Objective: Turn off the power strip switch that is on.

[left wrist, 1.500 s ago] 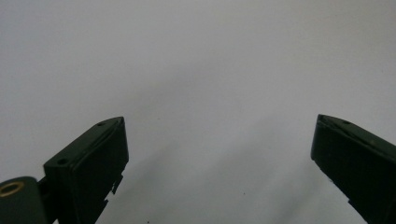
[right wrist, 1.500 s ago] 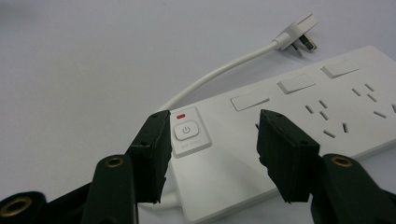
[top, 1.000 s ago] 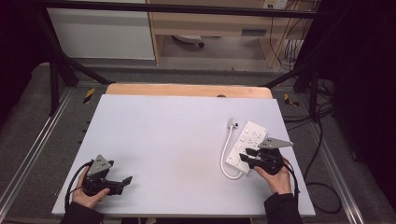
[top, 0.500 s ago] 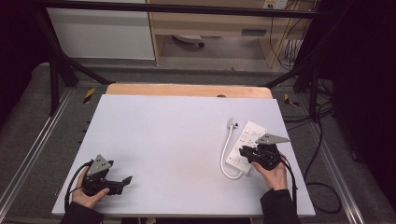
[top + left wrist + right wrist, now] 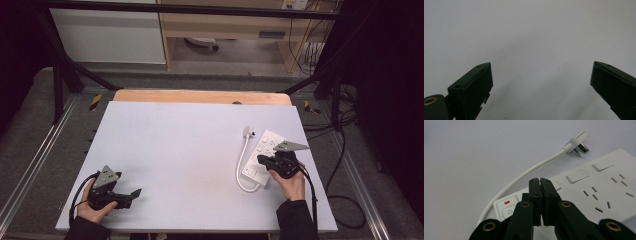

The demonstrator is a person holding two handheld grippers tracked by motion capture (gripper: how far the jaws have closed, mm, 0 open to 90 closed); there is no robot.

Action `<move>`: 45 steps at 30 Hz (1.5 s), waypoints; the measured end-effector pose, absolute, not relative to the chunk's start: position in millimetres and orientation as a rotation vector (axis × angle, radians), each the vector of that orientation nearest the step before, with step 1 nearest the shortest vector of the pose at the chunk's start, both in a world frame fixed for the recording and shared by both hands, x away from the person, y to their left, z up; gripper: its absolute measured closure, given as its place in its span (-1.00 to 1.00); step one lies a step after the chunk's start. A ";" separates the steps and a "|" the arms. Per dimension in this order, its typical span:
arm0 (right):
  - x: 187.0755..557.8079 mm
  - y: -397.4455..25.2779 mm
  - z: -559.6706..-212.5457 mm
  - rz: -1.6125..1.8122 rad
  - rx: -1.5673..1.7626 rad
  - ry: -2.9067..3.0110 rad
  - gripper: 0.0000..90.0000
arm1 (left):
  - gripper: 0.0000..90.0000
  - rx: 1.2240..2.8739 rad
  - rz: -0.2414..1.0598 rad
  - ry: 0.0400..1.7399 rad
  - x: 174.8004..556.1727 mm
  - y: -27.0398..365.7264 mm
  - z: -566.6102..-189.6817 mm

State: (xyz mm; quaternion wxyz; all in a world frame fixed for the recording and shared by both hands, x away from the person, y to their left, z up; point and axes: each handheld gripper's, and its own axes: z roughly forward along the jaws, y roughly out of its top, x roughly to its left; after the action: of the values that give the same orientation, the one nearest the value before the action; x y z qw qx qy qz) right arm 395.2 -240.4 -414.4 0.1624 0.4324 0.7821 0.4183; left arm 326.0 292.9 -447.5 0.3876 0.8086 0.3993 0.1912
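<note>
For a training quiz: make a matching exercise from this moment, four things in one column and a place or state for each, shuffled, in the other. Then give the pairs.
Things
1. left gripper
2. right gripper
3. plug
4. power strip

States or places
A. lies on the table at the far end of the white cable
B. jaws pressed together, over a rocker switch
C. jaws wide apart, nothing between them
D. flat on the table, sockets facing up

Pairs: 1-C, 2-B, 3-A, 4-D
</note>
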 end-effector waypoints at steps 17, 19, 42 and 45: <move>407.1 -237.7 -425.2 1.186 1.257 2.221 1.00 | -0.91 2.059 0.488 1.016 326.0 293.0 -447.8; 408.4 -237.3 -426.1 1.178 1.262 2.222 1.00 | -0.91 2.060 0.488 1.016 326.1 292.9 -448.0; 425.7 -232.7 -431.6 1.132 1.284 2.197 1.00 | -0.91 2.057 0.490 1.019 326.0 293.8 -447.9; 426.2 -232.4 -432.2 1.128 1.278 2.201 1.00 | -0.91 2.058 0.491 1.018 326.0 293.7 -448.0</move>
State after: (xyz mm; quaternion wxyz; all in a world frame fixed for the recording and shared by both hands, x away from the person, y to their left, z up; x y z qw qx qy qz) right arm 426.2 -232.4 -432.2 0.1780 0.4517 0.7780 0.3986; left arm 326.0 293.7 -448.0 0.3864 0.8085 0.3999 0.1928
